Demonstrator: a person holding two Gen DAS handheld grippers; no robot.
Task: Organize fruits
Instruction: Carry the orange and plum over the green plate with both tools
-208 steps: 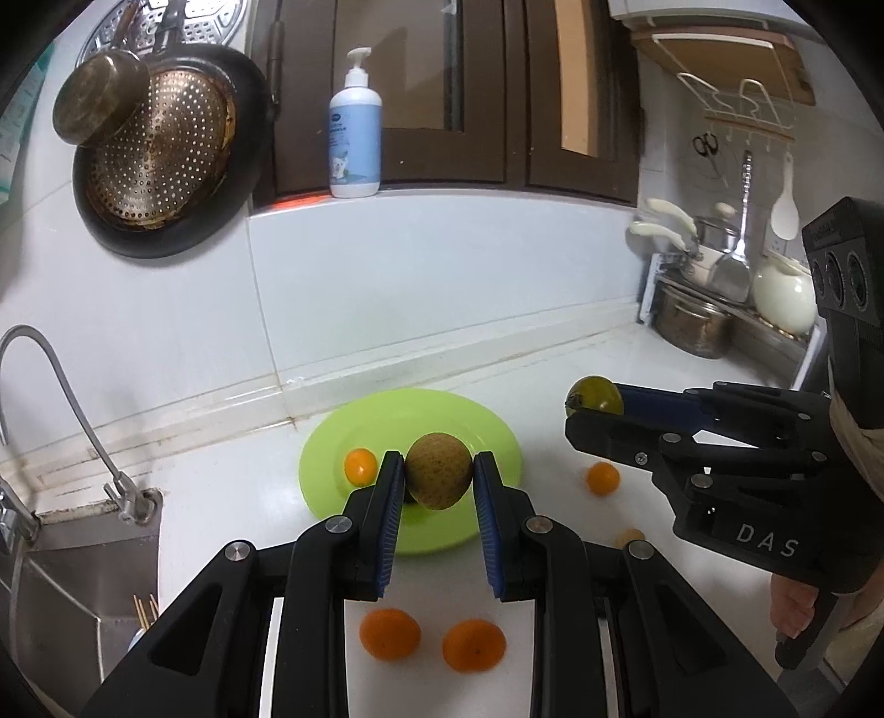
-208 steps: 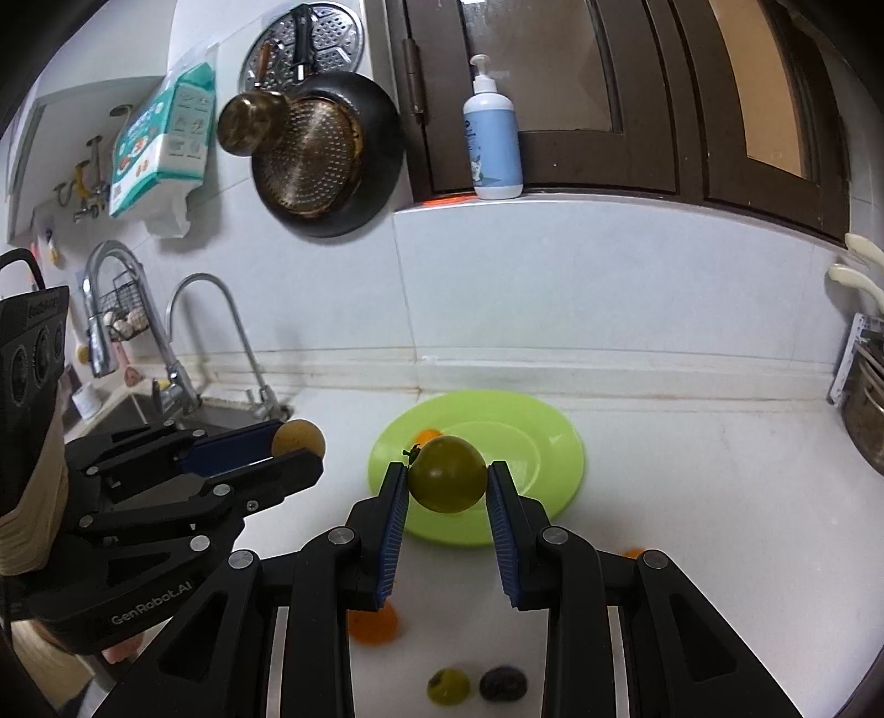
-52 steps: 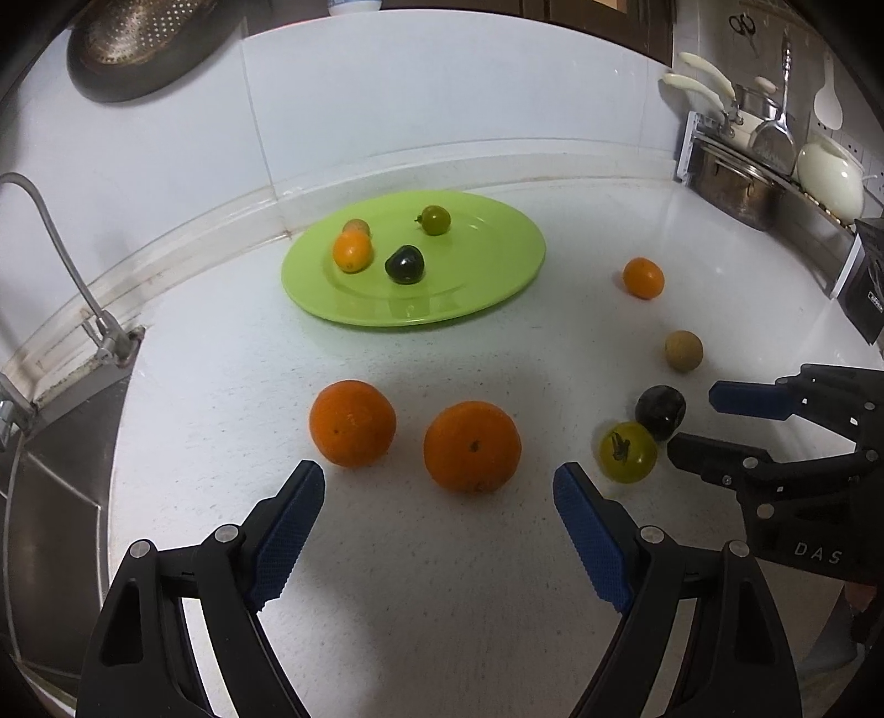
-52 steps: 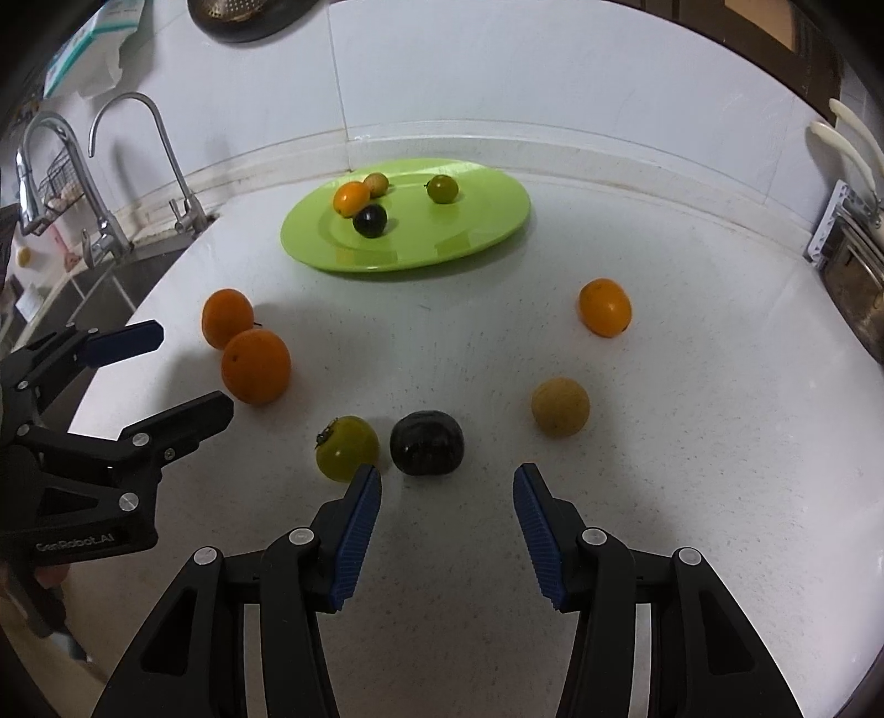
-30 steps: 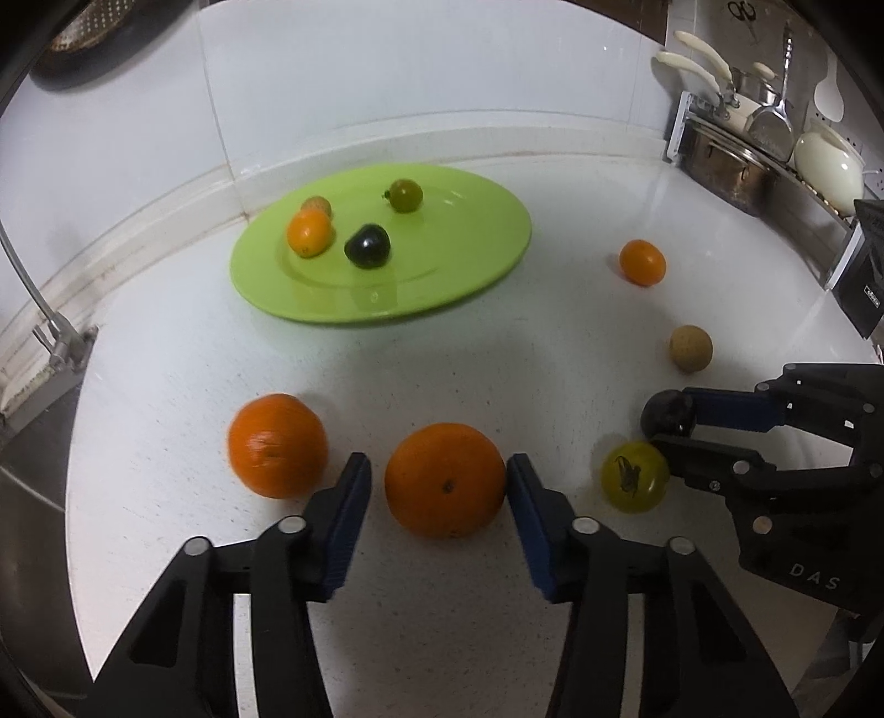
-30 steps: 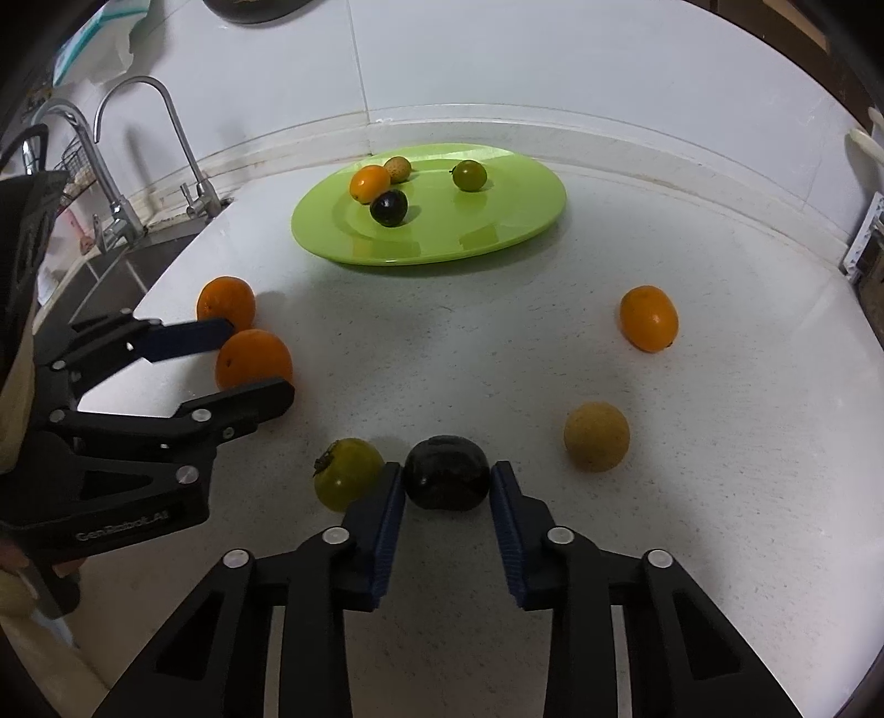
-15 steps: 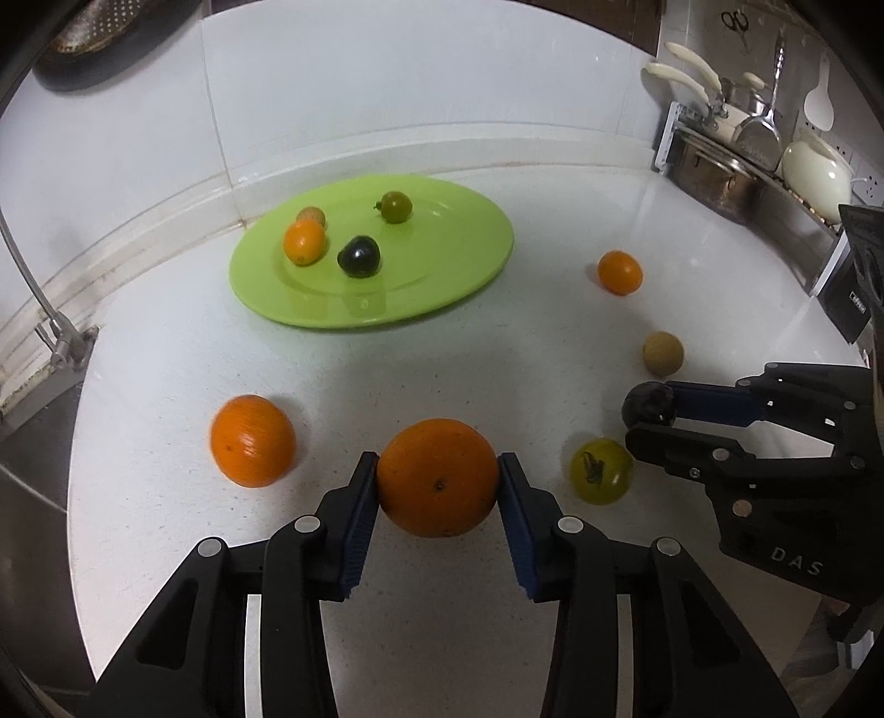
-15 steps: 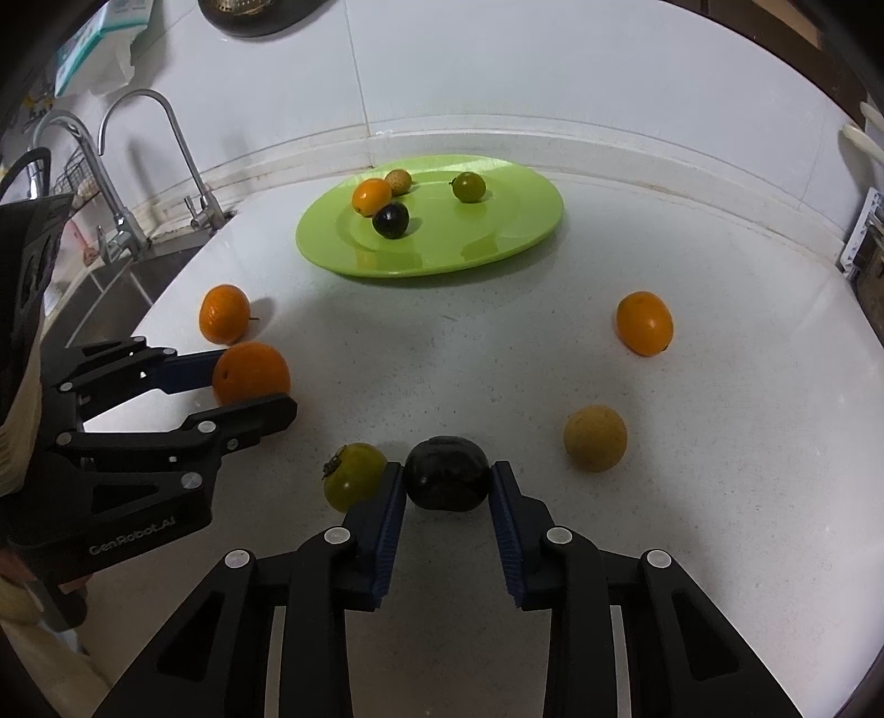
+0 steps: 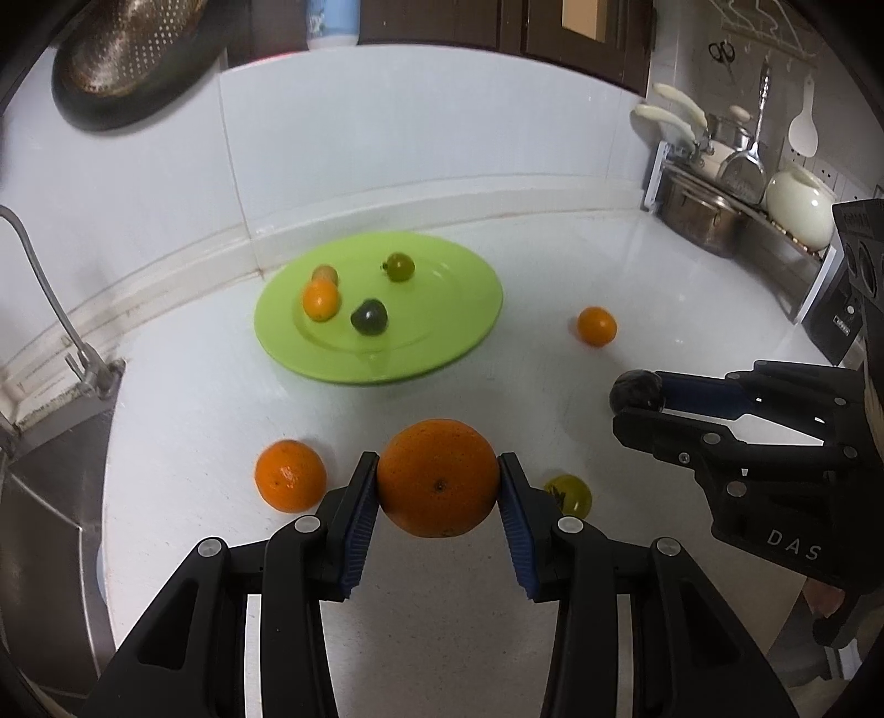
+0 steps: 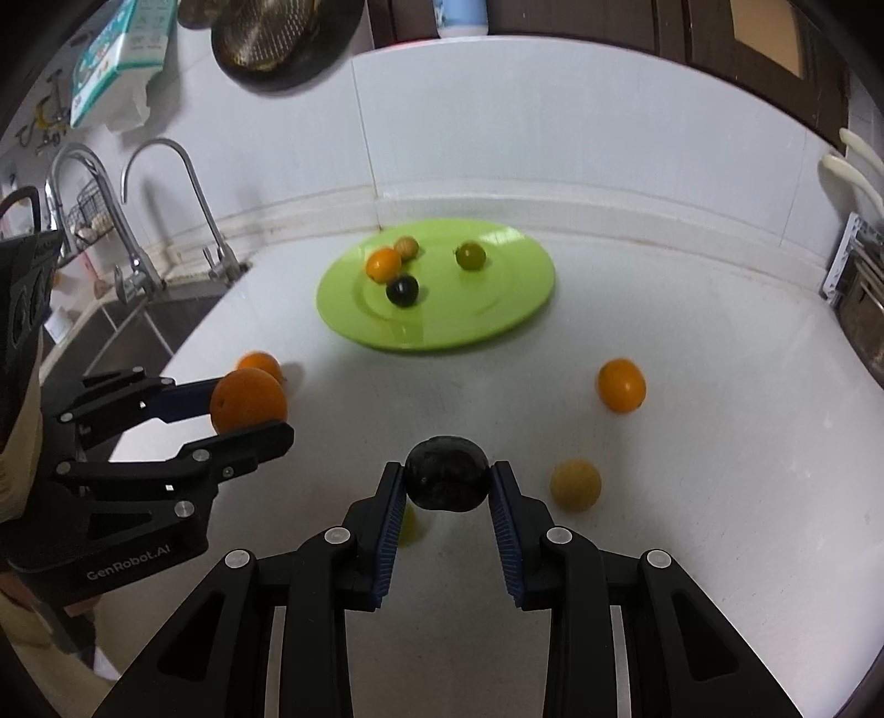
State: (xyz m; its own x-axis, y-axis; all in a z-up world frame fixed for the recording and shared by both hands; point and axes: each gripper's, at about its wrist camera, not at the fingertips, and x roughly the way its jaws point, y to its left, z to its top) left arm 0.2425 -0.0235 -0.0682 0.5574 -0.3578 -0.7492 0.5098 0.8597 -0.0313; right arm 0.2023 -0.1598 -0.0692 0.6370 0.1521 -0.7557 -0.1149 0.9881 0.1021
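White worktop (image 9: 552, 386) in a tiled kitchen corner, green plate (image 9: 464, 326) far back with four small fruits. Left tongs (image 9: 439, 486) are clenched on a big orange (image 9: 438, 478), lifted clear, navel facing the camera. Right tongs (image 10: 446, 481) grip a dark fruit (image 10: 446, 479), its flattened long axis running left–right. Only the right view shows the taps (image 10: 166, 182) — the pot rack (image 9: 718, 204) shows only on the left

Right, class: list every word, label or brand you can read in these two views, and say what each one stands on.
"D A S": on the right gripper body, seen from the left wrist.
"GenRobot.AI": on the left gripper body, seen from the right wrist.
Blue-and-white packet on the wall: print too blurred to read.
Pump bottle label: too blurred to read.
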